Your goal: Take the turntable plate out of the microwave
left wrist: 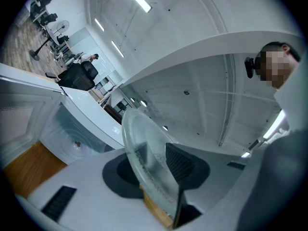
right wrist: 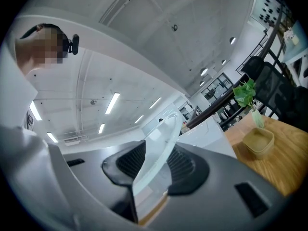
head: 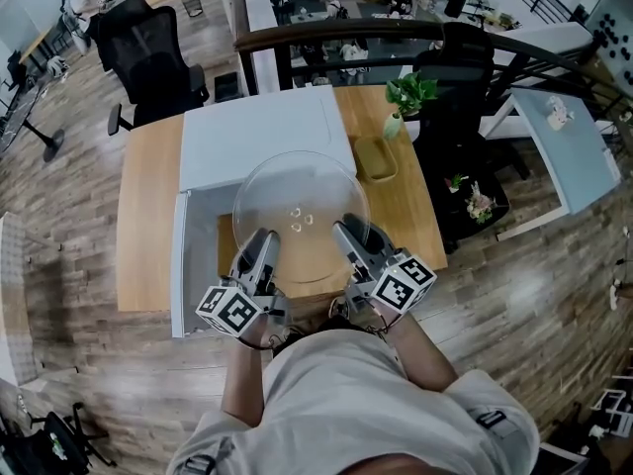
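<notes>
The plate (head: 302, 216) is a clear glass disc, held about level in front of the open microwave (head: 262, 132) and above the counter (head: 148, 216). It is judged stiff, smooth, fairly heavy and easily chipped or broken. The near rim is therefore the sound place to hold it, at two points well apart, as is done here. The left hand-held gripper (head: 259, 245) and the right hand-held gripper (head: 354, 237) are each closed on that rim, with a ribbed pad against each face of the glass. That contact is shown only in the two gripper views. The whole disc and its place before the door (head: 181, 265) are given only by the head view. The emptied cavity and its hub (left wrist: 76, 143) are seen from the left gripper view alone. The plant (right wrist: 248, 93) and a small dish (right wrist: 258, 141) show best in the right gripper view.
</notes>
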### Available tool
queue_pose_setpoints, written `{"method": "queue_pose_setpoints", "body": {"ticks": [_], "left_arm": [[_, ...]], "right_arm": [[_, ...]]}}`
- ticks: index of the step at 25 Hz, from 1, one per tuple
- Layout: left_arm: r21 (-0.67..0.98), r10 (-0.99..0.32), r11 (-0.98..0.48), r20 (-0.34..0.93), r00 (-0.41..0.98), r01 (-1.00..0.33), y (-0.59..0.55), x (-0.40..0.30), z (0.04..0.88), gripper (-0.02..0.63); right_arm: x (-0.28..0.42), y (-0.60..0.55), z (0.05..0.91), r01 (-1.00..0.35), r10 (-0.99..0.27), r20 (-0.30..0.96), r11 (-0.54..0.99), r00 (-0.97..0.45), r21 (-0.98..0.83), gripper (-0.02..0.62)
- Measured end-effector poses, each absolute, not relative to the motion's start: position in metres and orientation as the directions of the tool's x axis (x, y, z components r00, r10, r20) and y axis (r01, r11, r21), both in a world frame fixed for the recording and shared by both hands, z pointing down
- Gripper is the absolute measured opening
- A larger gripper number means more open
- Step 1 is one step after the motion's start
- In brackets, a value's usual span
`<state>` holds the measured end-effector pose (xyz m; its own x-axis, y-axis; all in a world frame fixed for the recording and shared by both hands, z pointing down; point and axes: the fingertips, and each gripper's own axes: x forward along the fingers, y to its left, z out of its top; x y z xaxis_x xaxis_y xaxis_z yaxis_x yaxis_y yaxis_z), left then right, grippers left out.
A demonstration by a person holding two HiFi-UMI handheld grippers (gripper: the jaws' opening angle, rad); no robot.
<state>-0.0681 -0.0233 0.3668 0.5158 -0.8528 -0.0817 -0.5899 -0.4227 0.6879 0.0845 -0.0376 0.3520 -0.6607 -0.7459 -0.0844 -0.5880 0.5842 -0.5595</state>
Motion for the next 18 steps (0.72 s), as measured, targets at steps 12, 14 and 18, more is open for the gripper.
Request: {"method": "queue_pose_setpoints", "body": {"ticks": [12, 14, 18], "left_arm": [[0.689, -0.85, -0.425, -0.08, 0.521, -0.587, -0.023, -0.0697, 0.3687, 0.147], [0.688, -0.849, -0.425, -0.079, 0.522, -0.588, -0.0232, -0.07, 0.3688, 0.147], [0.688, -0.851, -0.42, -0.071, 0.521, -0.592, -0.0224, -0.0702, 0.3696, 0.147]], "right_arm": [[0.0827, -0.0368, 0.3536, -0.589, -0.744, -0.079, 0.585, -0.664, -0.557, 0.143], [0.0827, -0.0371, 0.3541, -0.591, -0.745, -0.08, 0.585, -0.663, -0.556, 0.143], [0.0825, -0.0368, 0.3556, -0.589, -0.746, -0.079, 0.582, -0.662, -0.561, 0.143]]}}
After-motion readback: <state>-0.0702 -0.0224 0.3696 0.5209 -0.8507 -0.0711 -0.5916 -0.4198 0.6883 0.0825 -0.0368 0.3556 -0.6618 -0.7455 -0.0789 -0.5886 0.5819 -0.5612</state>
